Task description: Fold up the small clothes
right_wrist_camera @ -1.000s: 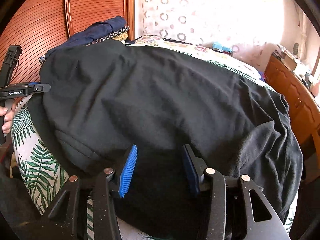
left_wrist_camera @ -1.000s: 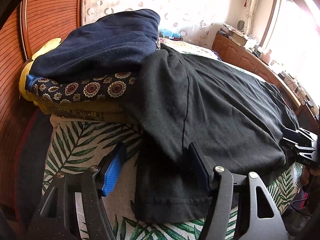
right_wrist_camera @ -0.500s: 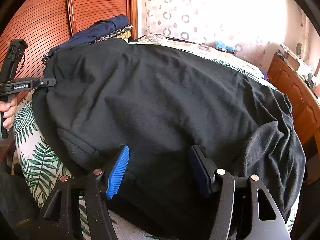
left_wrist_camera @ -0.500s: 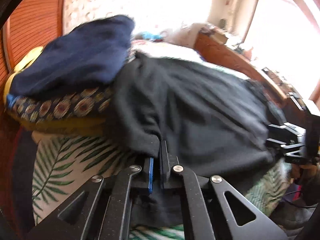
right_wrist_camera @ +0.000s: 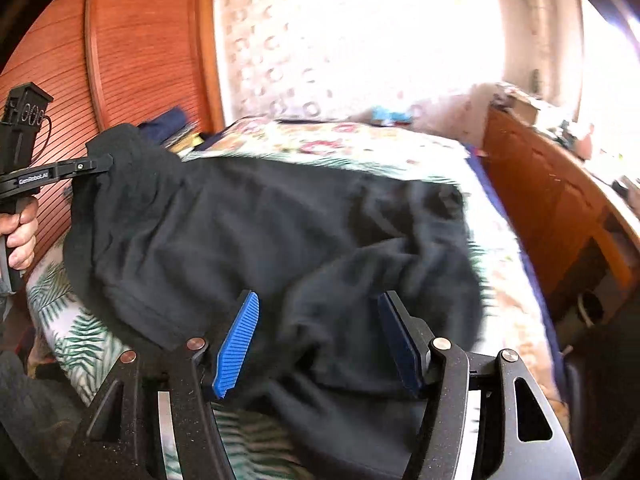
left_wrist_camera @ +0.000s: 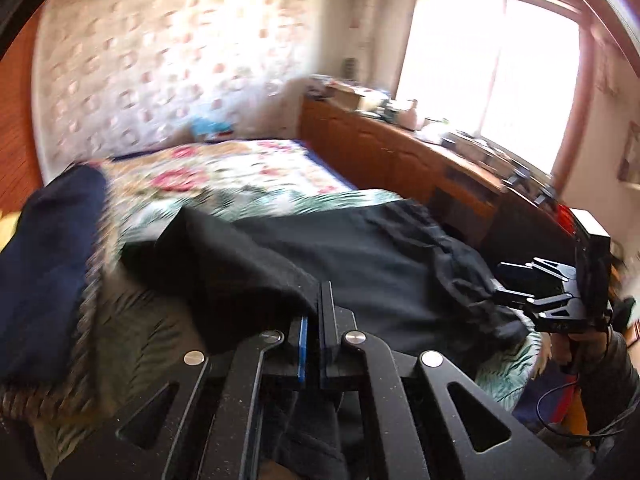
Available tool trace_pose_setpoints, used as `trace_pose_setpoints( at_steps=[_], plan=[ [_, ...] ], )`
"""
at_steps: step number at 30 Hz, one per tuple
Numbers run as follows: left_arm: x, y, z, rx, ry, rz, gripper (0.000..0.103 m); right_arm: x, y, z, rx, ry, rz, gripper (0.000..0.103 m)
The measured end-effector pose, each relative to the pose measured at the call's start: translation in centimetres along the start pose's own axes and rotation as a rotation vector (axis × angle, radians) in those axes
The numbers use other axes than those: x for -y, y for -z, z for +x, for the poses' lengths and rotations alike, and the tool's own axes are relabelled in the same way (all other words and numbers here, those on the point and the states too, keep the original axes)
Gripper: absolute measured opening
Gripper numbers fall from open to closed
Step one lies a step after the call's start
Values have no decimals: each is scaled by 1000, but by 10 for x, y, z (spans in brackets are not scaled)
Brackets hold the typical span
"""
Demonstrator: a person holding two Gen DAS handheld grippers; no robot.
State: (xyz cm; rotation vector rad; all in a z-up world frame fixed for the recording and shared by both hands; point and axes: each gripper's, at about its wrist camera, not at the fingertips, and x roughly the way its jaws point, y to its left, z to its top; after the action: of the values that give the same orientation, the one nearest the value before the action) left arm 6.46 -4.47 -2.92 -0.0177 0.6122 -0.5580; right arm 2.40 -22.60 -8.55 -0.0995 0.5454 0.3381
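black garment (right_wrist_camera: 256, 232) | left gripper (left_wrist_camera: 313, 330) clamped on edge | right gripper (right_wrist_camera: 318, 344) spread

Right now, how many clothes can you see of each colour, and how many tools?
Black clothes: 1, the black garment, pinched at one edge by the shut left tool
Dark blue clothes: 1, the navy garment on the pile at the left
Tools: 2, counting the open right tool over the black cloth
Total: 4

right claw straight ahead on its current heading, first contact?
Most likely the black garment: the open right claw points into its bunched folds. Depth is unclear, so I can't tell whether it is already touching.
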Motion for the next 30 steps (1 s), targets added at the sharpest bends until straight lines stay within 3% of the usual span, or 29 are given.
trace_pose_setpoints(
  at_steps=[10,13,15,19,21,23,24,30],
  plan=[
    [100,-53,42,-24,178,180,4,67,16,-34,38,86,102,65],
    [123,-58,46,-36,196,214,4,82,23,-39,41,82,132,64],
    [130,-54,53,-75,196,228,6,87,29,-40,29,68,139,57],
    [135,-43,65,-127,203,242,41,85,33,-24,-8,57,150,53],
    [135,-39,64,-130,185,258,48,81,31,-18,-25,58,156,53],
    [129,-36,62,-133,185,251,70,82,32,-14,-39,53,163,53],
    [126,-35,60,-131,183,246,76,80,30,-13,-43,53,164,53],
    [96,-24,50,-112,118,198,80,69,17,-17,-42,49,157,53]
  ],
)
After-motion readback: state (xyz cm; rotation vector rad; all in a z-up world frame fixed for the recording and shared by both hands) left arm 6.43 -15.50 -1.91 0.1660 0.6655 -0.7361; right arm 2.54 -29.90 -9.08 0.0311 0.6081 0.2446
